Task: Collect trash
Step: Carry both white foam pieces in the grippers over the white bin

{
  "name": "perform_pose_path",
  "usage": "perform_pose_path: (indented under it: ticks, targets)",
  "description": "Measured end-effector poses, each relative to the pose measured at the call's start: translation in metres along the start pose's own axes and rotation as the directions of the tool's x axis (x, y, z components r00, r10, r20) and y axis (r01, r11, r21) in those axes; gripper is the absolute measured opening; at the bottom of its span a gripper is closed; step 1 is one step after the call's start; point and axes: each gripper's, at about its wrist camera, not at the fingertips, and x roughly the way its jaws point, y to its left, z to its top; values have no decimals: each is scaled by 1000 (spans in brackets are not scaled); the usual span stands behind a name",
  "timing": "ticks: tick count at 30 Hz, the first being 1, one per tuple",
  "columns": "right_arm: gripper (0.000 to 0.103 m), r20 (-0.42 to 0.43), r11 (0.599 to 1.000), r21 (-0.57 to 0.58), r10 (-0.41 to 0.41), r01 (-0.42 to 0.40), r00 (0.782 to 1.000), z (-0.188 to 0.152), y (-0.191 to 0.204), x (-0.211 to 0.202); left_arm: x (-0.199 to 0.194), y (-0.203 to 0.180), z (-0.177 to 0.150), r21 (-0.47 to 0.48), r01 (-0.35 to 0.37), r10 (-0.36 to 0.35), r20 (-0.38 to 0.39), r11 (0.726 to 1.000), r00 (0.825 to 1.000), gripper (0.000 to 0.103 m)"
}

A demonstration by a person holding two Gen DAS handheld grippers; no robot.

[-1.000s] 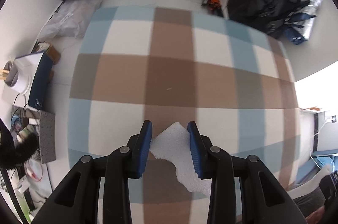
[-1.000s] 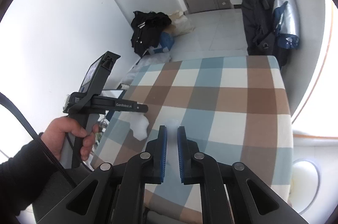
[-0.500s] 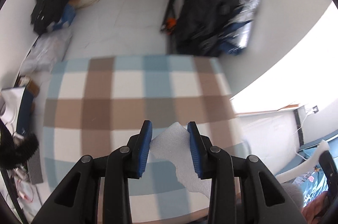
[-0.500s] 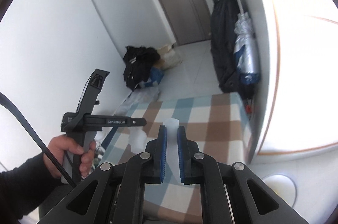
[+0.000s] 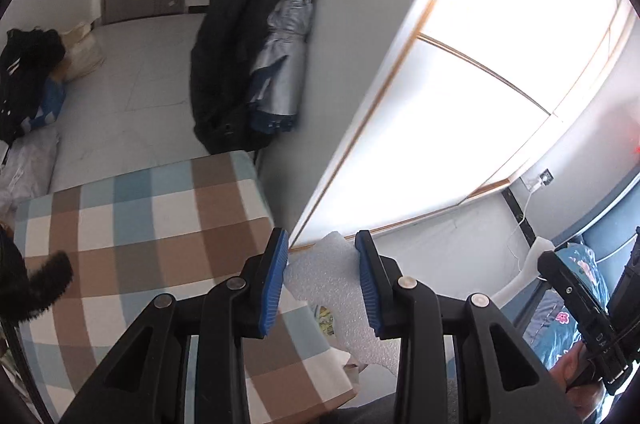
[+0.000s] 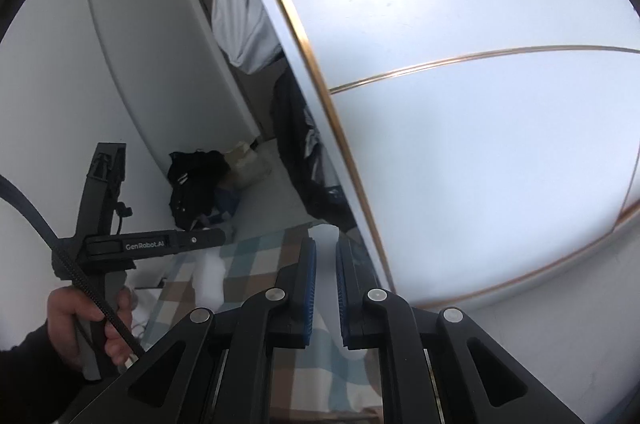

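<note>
My left gripper (image 5: pixel 322 278) clamps a white foam sheet (image 5: pixel 340 288) beside the checked bench (image 5: pixel 160 224); right gripper (image 6: pixel 325 288) fully clenched, w/ nothing visible inside

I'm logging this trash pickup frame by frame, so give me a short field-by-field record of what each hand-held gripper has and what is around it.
left hand-held gripper: shut on white foam scrap
right hand-held gripper: shut; something pale shows at its tips, unclear if held
surface: checked tablecloth, brown, blue and white
nearby: folded silver umbrella hanging by dark coats
person: hand gripping the left tool's handle
</note>
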Motion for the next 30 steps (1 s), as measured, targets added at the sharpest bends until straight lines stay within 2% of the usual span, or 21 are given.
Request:
perform_pose_path:
  ticks: [6,14,17,26,30]
  targets:
    - [9,-22,995,82,-54,55,998,-15,-49,-4,35,-45,-3,75,52,-49,-40,996,998,30]
    - [9,-110,973,216,-61,84,992,-48,-101,16,78,-69,-13,113,78,-66,-108,990,992,30]
    - [9,-134,967,242,-53,85,990,-61,-113,27,98,-78,-19,146,40,-20,-135,988,991,30]
    - [9,-261,940,318,-40,125,964,-106,-151,78,158,-95,-40,202,50,4,-259,978,966,30]
    - [9,-301,926,349,-32,141,953,-123,-161,105,175,-100,-45,222,40,24,-281,974,959,30]
